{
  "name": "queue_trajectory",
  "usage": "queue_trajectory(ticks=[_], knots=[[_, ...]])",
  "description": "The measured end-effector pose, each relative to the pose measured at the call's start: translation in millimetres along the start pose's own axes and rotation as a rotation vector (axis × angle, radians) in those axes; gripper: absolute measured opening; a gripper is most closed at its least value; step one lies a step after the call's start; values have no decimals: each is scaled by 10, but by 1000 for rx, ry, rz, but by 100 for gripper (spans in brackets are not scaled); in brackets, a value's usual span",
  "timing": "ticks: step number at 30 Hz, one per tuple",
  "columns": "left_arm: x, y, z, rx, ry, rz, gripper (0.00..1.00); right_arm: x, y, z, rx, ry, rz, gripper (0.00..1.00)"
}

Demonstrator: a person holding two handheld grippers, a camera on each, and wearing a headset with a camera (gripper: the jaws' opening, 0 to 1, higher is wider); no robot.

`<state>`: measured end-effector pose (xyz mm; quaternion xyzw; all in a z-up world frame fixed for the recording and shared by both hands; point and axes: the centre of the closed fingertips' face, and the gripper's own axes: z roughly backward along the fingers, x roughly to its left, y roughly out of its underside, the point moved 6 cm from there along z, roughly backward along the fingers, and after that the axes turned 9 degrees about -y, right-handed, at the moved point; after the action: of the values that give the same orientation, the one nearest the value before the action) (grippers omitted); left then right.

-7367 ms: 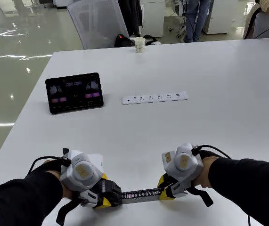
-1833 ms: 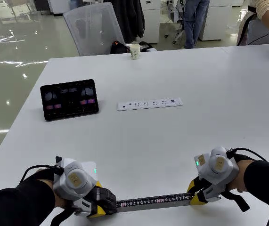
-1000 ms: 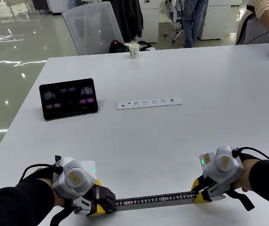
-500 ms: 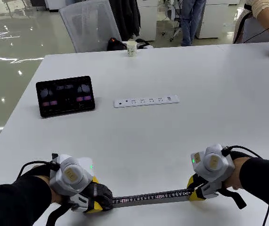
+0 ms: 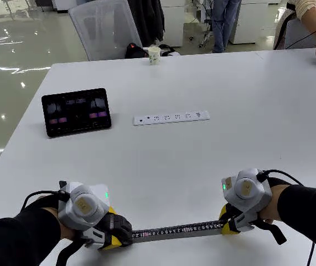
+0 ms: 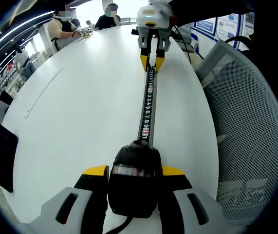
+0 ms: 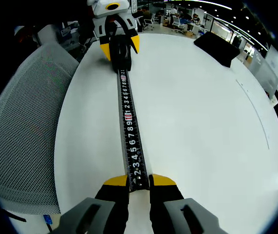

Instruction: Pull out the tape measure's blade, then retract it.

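On a white table (image 5: 213, 83), left gripper (image 6: 134, 170) clamps the tape measure (image 6: 135, 187), right gripper (image 7: 139, 181) pinches its blade (image 7: 127, 117).

The left gripper (image 6: 134, 171) rises from the bottom of the left gripper view, its yellow-tipped jaws clamped on either side of the black tape measure case (image 6: 133, 187). From the case's front the blade (image 6: 147, 105) runs straight away over the white table (image 6: 85, 97), flat on it or just above it (the numbers read along its length, some in red). At the far end the right gripper (image 6: 151, 62) faces back, its yellow tips pinching the blade's end. A grey mesh chair (image 6: 246, 126) stands beside the table on the right; a dark tablet (image 6: 0, 153) sits at the left edge.
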<state>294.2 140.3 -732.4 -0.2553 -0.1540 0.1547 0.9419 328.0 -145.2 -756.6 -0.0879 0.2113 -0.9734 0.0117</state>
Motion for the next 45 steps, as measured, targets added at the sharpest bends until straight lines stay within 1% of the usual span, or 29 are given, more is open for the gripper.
queue_trajectory(ticks=[4, 7, 9, 12, 15, 18, 20, 22, 26, 29, 31, 32, 34, 38, 41, 42, 45], knots=[[8, -6, 6, 11, 5, 8, 34, 7, 4, 6, -6, -6, 5, 13], [15, -5, 8, 18, 7, 11, 34, 9, 6, 3, -6, 0, 15, 14], [29, -1, 6, 27, 13, 2, 34, 14, 7, 4, -2, 2, 30, 14], [31, -14, 25, 40, 21, -15, 34, 12, 2, 8, 0, 4, 30, 14], [49, -29, 62, 40, 26, -20, 34, 13, 6, 14, 13, 3, 32, 14], [69, -35, 101, 39, 24, -2, 36, 13, 21, 27, 33, 1, 34, 15], [70, -33, 112, 37, 18, 20, 42, 18, 33, 39, 35, 3, 39, 16], [58, -33, 124, 34, 24, 37, 48, 25, 54, 50, 35, 2, 32, 16], [52, -10, 133, 41, 23, 47, 51, 45, 63, 76, 27, 2, 40, 17], [51, -5, 146, 42, 22, 58, 54, 45, 56, 84, 23, 3, 34, 20], [48, 1, 166, 40, 30, 79, 57, 63, 45, 89, 18, -2, 28, 22], [47, 1, 178, 39, 40, 103, 59, 76, 36, 97, 17, -2, 28, 23], [65, 4, 194, 36, 42, 127, 65, 90, 33, 96, 15, -1, 30, 23], [93, 25, 228, 32, 37, 165, 70, 113, 40, 107, 14, 14, 4, 29], [105, 48, 244, 26, 34, 185, 74, 125, 38, 138, -17, 32, -52, 33], [107, 59, 252, 24, 32, 199, 75, 116, 44, 146, -37, 45, -74, 36], [108, 94, 263, 24, 28, 231, 80, 112, 58, 184, -78, 75, -109, 40]])
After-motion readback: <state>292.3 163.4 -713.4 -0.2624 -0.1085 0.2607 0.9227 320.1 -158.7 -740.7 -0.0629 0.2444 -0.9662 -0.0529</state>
